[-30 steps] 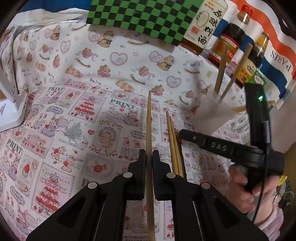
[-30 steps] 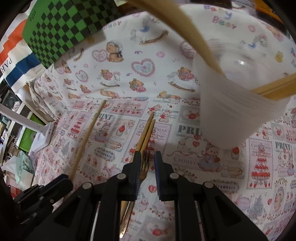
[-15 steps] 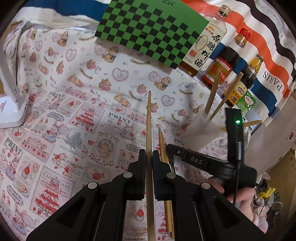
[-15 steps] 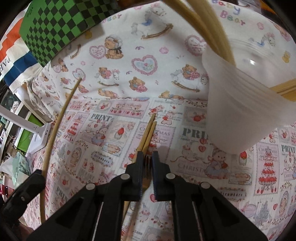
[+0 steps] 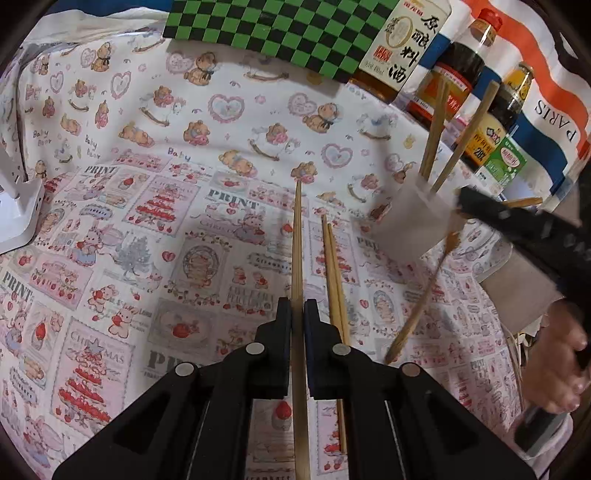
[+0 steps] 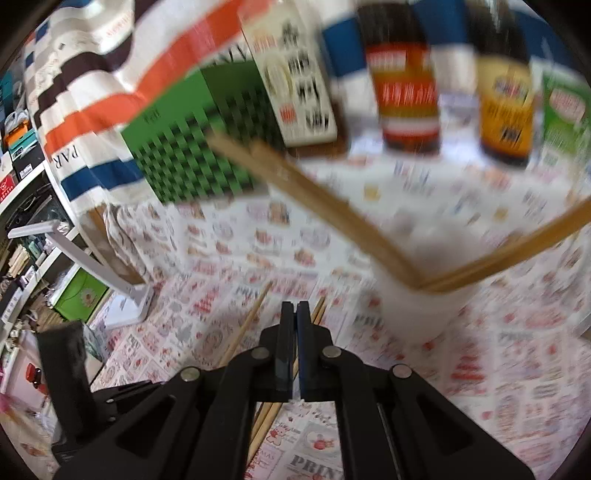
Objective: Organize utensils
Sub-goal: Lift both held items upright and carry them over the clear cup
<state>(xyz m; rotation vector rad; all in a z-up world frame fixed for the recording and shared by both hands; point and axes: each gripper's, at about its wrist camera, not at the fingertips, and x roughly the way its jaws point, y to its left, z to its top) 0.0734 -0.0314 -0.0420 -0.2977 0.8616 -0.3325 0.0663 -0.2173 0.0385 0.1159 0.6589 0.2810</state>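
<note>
A table under a patterned cloth of bears, hearts and cakes carries everything. Along its far edge lies a green-and-black checked box, and to the right of it stand three bottles of sauce with a small green carton beside them. A white lamp base sits at the left edge.

Near the right edge, in front of the bottles, stands a white cup with several chopsticks leaning out of it. A pair of chopsticks lies flat mid-table, side by side, pointing away toward the far edge.

The left gripper is clamped on a single chopstick, which runs straight out between its fingers, just left of the flat pair.

The right gripper has its fingers pressed together; in the left view a fork with a slim golden handle hangs from its tip, slanting down just beside the cup. The right view is blurred, so the grip itself is not clear there. A hand holds that gripper at the right edge.
</note>
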